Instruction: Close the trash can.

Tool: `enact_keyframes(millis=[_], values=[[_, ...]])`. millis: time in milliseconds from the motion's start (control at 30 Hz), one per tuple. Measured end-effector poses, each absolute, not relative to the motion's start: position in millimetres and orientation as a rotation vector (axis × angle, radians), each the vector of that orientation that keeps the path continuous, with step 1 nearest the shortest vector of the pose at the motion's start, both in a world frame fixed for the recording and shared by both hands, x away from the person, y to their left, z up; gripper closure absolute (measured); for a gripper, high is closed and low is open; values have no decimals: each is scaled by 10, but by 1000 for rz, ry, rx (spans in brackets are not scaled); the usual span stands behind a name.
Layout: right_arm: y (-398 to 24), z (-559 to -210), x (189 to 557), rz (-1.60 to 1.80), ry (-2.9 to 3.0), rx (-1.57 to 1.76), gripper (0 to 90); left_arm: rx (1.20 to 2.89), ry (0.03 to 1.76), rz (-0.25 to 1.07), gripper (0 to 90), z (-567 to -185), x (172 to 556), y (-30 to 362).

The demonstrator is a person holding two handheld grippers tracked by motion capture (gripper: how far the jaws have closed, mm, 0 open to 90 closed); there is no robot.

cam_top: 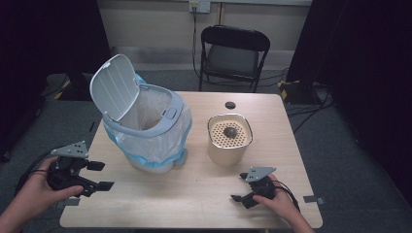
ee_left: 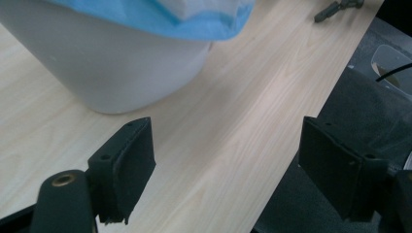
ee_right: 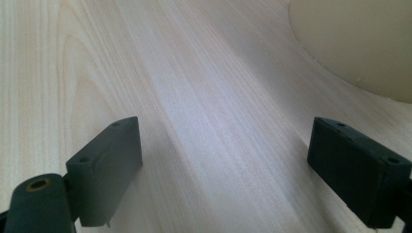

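We are holding the left tool at the tabletop's left edge, at about 8 o'clock, with its jaws standing wide and nothing between them. In the left tool's own view, one jaw is hanging over the wood and the other past the edge, over grey carpet. We are resting the right tool at about 5 o'clock, jaws also wide and empty, pointing left across bare wood.

The bin is standing upright at about 10 o'clock, its long axis vertical, its white lid tilting up and back toward the far left, its mouth opening upward. A blue-edged liner is draping over its rim. It is sitting near the left tool. The beige pot with a perforated top is standing upright just right of centre, near the right tool.

Open wood is stretching along the near edge between the two tools, and between bin and pot. A small black disc is lying near the far edge.

The tabletop is pale wood grain. Beyond it a black folding chair is standing at 12 o'clock against a light wall, with dark curtains on both sides.
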State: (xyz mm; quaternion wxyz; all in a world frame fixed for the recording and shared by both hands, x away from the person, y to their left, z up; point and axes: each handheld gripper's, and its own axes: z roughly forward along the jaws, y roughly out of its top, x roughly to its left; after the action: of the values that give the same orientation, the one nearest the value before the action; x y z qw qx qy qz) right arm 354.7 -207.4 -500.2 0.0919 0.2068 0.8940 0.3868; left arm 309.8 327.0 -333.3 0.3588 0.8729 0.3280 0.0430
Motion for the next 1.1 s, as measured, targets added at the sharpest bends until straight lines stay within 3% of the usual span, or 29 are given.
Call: enact_keyframes(millis=[567,1100], values=[[-2074,-5002,3547,1150,2655,614,117,2166,901,157,198,-2847,3341,3409],[-2073,-5003,3549,1151,2652,614,118,2197,906,201,195,-2538,3530,3367]])
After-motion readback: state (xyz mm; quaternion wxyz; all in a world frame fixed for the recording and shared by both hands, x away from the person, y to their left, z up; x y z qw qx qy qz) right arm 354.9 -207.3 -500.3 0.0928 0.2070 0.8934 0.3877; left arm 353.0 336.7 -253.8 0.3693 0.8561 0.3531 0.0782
